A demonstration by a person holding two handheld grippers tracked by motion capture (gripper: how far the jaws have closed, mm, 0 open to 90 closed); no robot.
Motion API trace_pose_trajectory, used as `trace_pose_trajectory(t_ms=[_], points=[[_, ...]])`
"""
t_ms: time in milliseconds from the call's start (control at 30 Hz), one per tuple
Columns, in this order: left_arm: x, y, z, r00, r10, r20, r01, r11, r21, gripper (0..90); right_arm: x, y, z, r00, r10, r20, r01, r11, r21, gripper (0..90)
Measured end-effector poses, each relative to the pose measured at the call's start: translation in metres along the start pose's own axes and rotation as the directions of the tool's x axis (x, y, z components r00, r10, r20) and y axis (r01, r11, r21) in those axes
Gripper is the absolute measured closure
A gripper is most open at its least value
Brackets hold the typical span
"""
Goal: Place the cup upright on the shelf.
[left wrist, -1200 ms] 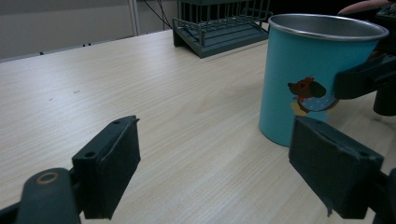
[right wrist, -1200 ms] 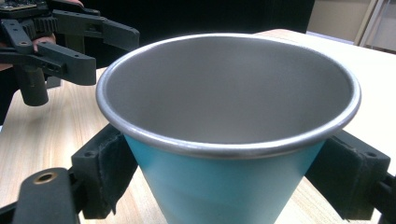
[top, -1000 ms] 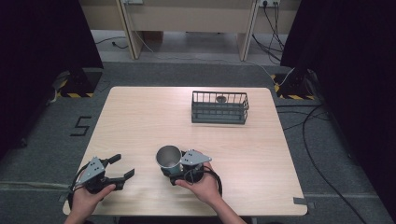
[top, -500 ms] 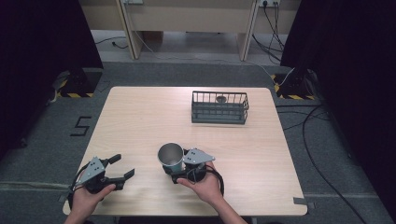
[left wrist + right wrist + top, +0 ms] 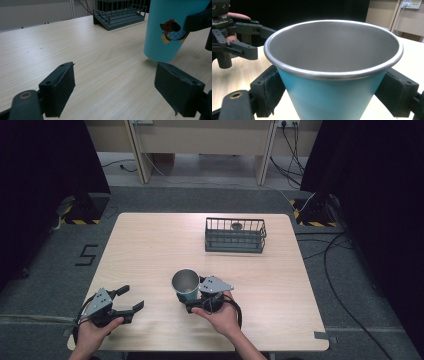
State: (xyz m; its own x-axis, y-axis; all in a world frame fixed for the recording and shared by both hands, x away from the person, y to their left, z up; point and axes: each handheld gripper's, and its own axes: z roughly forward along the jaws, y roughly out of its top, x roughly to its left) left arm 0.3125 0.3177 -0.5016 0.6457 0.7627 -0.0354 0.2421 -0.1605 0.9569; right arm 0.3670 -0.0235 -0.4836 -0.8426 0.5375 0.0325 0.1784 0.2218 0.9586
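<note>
High view shows your pale wooden table point(image 5: 150, 250) with the dark wire basket point(image 5: 235, 235) at its far side. Your right gripper point(image 5: 192, 300) clamps the light-blue metal cup with a steel rim point(image 5: 185, 284) near the front edge, raised off the wood, while your left gripper point(image 5: 131, 299) rests with its jaws spread wide, holding nothing.

We read one legible sign: a dark numeral "5" point(image 5: 85, 255) marked on the grey floor point(image 5: 55, 265) just left of the table point(image 5: 150, 250). The blue cup point(image 5: 166, 30) bears a cartoon dog picture point(image 5: 172, 31) without lettering we can read.
</note>
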Motion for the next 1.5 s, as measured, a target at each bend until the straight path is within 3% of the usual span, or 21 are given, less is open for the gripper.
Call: trace_pose_trajectory(t_ms=[1500], points=[[0.000, 0.000, 0.000, 1.0000, 0.000, 0.000, 0.000, 1.0000, 0.000, 16.2, -0.026, 0.018, -0.020, 0.9951, 0.018, 0.097, -0.012, 0.998, -0.068, 16.8]])
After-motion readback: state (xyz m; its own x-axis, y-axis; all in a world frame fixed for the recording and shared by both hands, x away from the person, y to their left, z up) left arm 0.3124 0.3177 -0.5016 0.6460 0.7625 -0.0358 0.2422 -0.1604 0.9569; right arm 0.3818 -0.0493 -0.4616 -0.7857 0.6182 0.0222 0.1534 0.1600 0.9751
